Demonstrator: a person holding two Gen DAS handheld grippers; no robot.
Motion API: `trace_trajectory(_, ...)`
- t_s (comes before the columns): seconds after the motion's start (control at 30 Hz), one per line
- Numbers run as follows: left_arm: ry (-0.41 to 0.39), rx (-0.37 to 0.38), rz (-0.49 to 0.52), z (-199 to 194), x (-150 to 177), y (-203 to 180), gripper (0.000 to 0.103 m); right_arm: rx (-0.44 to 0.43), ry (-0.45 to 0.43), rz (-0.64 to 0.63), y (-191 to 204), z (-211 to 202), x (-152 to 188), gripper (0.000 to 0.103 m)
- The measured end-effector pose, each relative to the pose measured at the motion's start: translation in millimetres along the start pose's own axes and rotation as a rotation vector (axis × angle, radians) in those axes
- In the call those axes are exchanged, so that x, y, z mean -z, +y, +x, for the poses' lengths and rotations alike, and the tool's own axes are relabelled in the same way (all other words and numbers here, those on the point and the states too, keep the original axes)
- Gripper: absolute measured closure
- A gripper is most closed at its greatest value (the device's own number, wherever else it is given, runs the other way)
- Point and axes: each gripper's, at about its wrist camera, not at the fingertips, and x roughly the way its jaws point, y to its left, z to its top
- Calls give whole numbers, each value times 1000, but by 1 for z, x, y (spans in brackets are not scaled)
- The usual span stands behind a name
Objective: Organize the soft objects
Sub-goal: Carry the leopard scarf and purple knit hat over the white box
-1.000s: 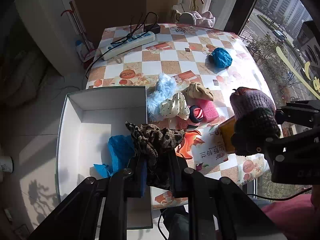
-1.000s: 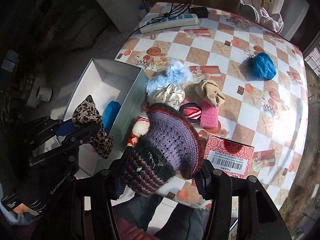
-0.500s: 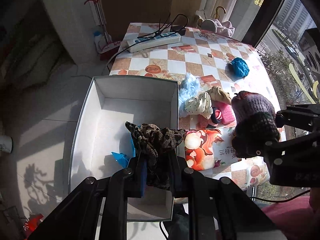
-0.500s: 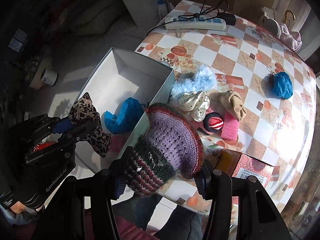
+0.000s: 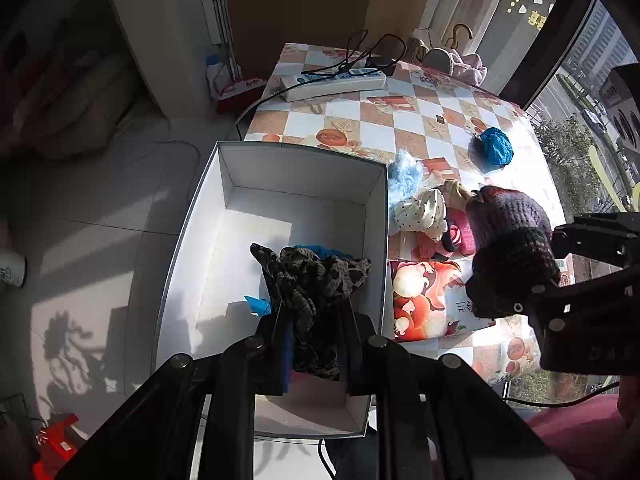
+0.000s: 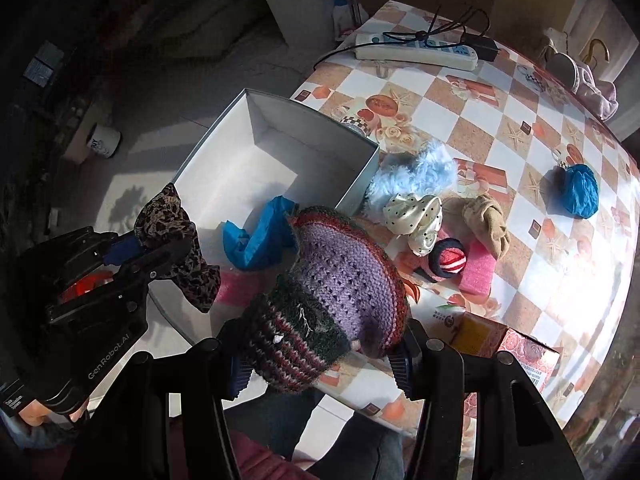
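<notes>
Left gripper [image 5: 316,344] is clamped tight on a leopard scrunchie [image 5: 314,280]. The fabric bunches between the jaws and spills out above the tips. It hangs over the white box [image 5: 208,216], near the box's right wall, not touching the floor of the box as far as I can tell. In the right wrist view the same scrunchie [image 6: 176,236] droops on both sides of the left gripper [image 6: 156,248].

Right gripper [image 6: 320,356] holds a knit hat [image 6: 336,284], purple crown with a dark striped band. The jaws stand partly apart and press on the band from both sides, while the crown bulges forward past the tips. In the left wrist view the hat [image 5: 508,240] sits above the table [image 5: 376,120], right of the box, over a printed carton [image 5: 424,300].

Inside the box: a blue cloth [image 6: 256,236] lies on the floor, partly behind the scrunchie in the left view.

On the table just right of the box: a fluffy light-blue piece [image 6: 416,172], a polka-dot scrunchie [image 6: 416,216], a tan cloth [image 6: 484,216], a pink sponge [image 6: 476,276] and a red striped ball [image 6: 450,258], all bunched close together. A blue ball of cloth [image 6: 580,188] lies well apart, near the far right edge. A power strip [image 6: 416,50] lies at the far end.
</notes>
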Motion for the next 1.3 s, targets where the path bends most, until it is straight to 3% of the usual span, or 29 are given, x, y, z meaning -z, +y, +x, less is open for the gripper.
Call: trace_trajectory(1.3,0,8,-35,3,1,16,84,4,19,-25,14,8,-12,46)
